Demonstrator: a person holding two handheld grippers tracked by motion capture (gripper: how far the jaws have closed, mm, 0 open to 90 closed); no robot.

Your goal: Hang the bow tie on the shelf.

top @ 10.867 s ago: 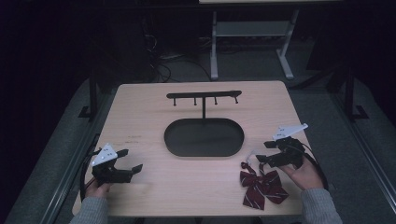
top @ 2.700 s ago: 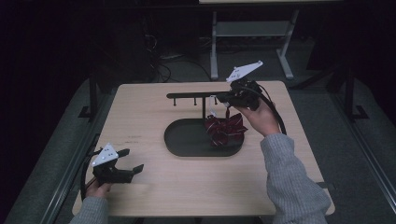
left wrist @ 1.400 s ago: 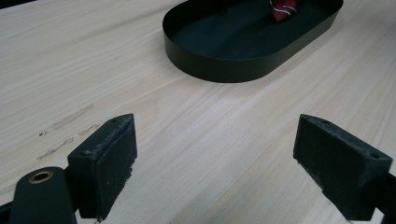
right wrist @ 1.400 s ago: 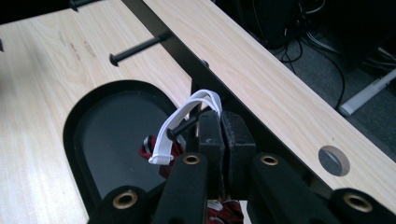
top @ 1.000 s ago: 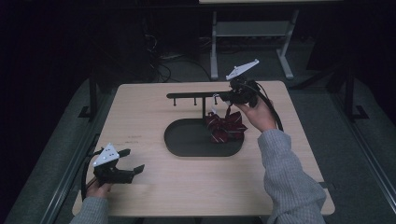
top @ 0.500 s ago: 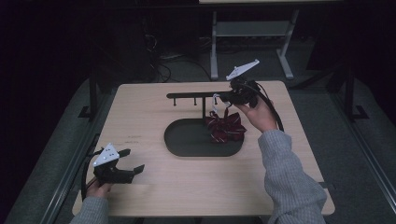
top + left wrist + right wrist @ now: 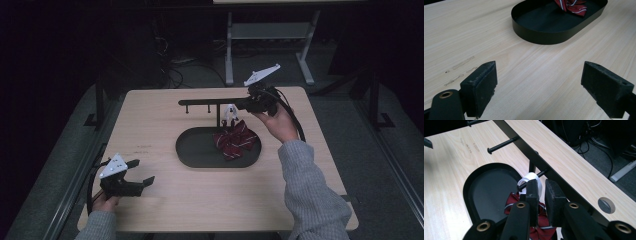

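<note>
A dark red striped bow tie [image 7: 235, 141] hangs by its white strap [image 7: 230, 112] from a peg of the black rack bar [image 7: 207, 102], low over the oval black tray [image 7: 192, 150]. My right gripper [image 7: 240, 106] is at that peg. In the right gripper view the strap loop [image 7: 532, 178] sits over the peg. The right gripper [image 7: 542, 183] has just been opening: a narrow gap shows, with the strap in it and not pinched. The bow tie [image 7: 511, 200] dangles below. My left gripper [image 7: 142, 176] rests open at the table's front left, holding nothing [image 7: 539, 82].
The rack bar carries further bare pegs [image 7: 501, 145] to the left of the used one. The tray wall [image 7: 544, 35] lies ahead of the left gripper. A round cable hole [image 7: 606, 205] is in the tabletop beyond the bar. Bare wood surrounds the tray.
Since the earliest frame the right gripper has carried the bow tie from the table's front right up to the rack. Over the last second neither hand has moved; the bow tie hangs slightly lower.
</note>
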